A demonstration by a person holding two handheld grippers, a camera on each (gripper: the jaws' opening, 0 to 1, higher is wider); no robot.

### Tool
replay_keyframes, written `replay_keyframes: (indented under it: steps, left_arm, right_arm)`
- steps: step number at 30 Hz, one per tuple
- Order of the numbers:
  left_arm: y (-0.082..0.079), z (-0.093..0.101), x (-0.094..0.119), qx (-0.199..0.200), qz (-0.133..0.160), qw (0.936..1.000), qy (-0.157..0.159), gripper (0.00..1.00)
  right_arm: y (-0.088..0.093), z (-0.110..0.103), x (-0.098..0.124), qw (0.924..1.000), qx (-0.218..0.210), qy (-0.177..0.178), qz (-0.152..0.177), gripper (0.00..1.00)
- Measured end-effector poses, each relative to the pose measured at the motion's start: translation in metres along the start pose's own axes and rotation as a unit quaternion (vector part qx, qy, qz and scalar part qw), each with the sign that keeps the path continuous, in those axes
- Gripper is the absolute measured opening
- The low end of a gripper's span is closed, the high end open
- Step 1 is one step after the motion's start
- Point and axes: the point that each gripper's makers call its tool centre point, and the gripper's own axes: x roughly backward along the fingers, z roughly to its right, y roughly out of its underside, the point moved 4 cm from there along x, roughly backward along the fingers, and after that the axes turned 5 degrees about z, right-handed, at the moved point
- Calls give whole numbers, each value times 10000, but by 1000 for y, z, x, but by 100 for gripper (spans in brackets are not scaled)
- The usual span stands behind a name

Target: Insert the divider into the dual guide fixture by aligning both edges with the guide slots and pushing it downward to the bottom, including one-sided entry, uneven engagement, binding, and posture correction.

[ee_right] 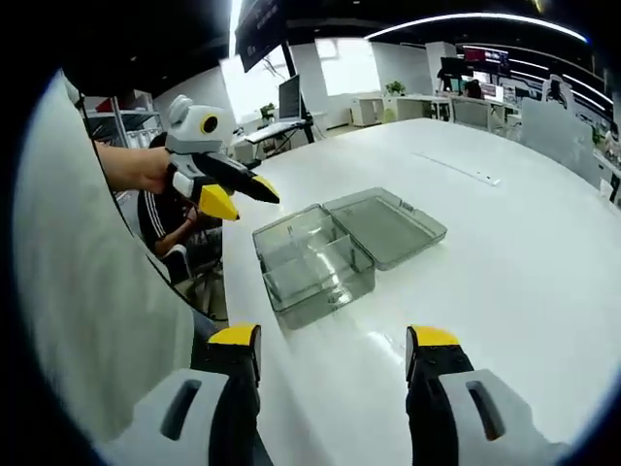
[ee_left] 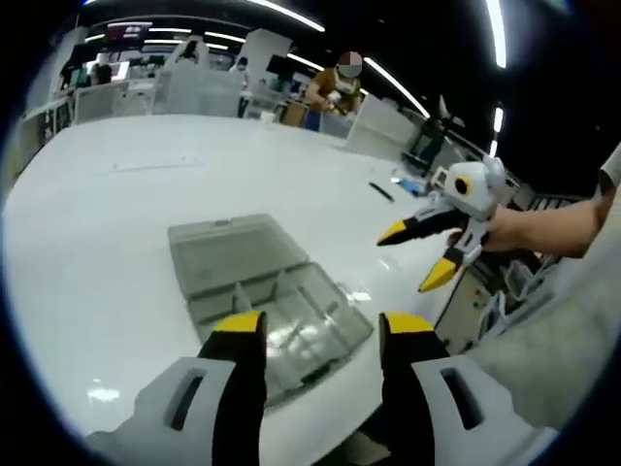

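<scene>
Yellow-tipped left gripper (ee_left: 320, 335) hangs above clear box (ee_left: 272, 316), jaws spread wide, nothing held. Right gripper (ee_right: 330, 349) also spread, nothing held, box (ee_right: 315, 262) ahead near table (ee_right: 505, 262) edge. Lid (ee_right: 388, 225) lies flat open. Thin see-through divider (ee_left: 281, 291) stands inside box; hard to tell if fully down. Best way, likely: pinch divider top, keep straight, push both sides down evenly.

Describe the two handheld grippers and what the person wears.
Both grippers match: the left gripper and right gripper have white moulded bodies with slotted sides and black jaws capped in yellow tips. The person's hand grips the white housing. A light grey sleeve covers the arm.
</scene>
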Motion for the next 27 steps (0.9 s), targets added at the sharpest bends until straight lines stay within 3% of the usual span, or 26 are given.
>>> replay_keyframes:
  steps: [9, 21, 27]
  left_arm:
    - [-4, 7, 2, -104, 93, 9998, 122, 51]
    - [-1, 11, 4, -215, -32, 9996, 191, 53]
    - [-1, 11, 5, -243, -70, 9995, 178, 54]
  right_arm:
    - [18, 17, 22, 9995, -176, 271, -44, 57]
    - [48, 43, 49, 9973, -353, 596, -231, 57]
    - [55, 52, 55, 9969, -326, 656, -294, 57]
